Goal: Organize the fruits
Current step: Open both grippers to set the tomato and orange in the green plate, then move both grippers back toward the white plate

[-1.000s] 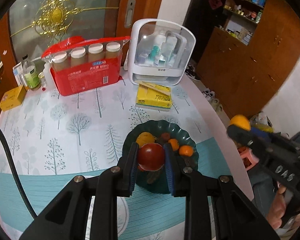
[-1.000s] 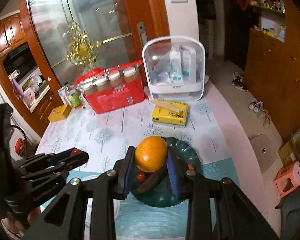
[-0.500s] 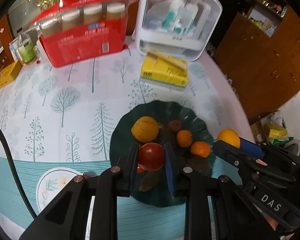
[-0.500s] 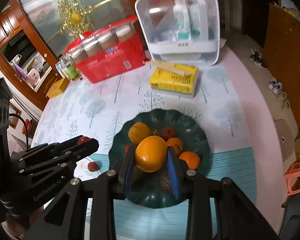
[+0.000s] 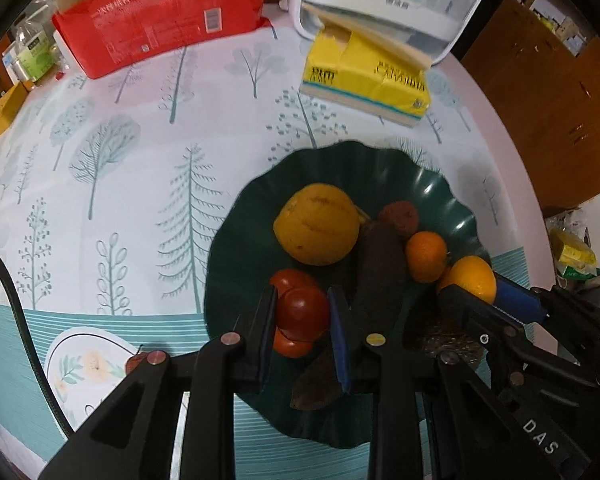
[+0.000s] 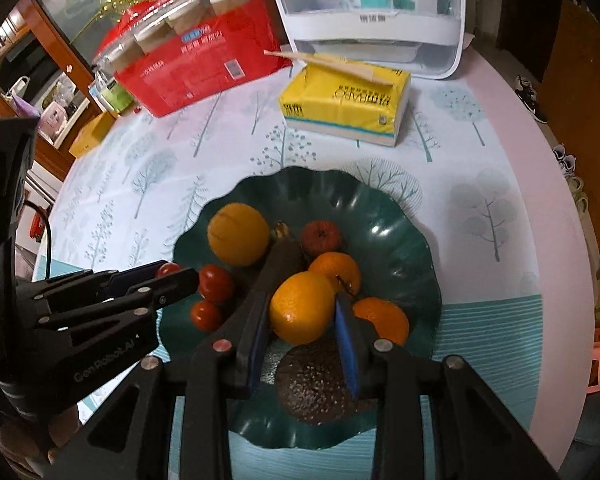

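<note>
Both grippers hang low over the dark green plate (image 6: 396,216), which sits on the tree-patterned worktop (image 5: 112,168) close to its near edge. The left gripper (image 5: 302,316) is clamped on a red tomato (image 5: 303,312), its blue-padded fingers pressed to either side of the fruit, just above the plate's near-left rim. Two more small red fruits (image 6: 216,283) lie in the plate right beneath it. The right gripper (image 6: 302,316) is clamped on an orange (image 6: 302,307), held over the near middle of the plate.

In the plate there is also a large yellow fruit (image 6: 238,234) towards the left, a small reddish-brown fruit (image 6: 321,236) behind the centre, and two small tangerines (image 6: 336,270), one touching the held orange and one just right of it. A long dark fruit (image 5: 380,268) lies across the middle, and a dark speckled one (image 6: 314,384) sits under the right gripper at the near rim.

Towards the far edge of the worktop lie a yellow tissue pack (image 6: 346,100), a red package (image 6: 204,60) and a white storage case (image 6: 380,20).
</note>
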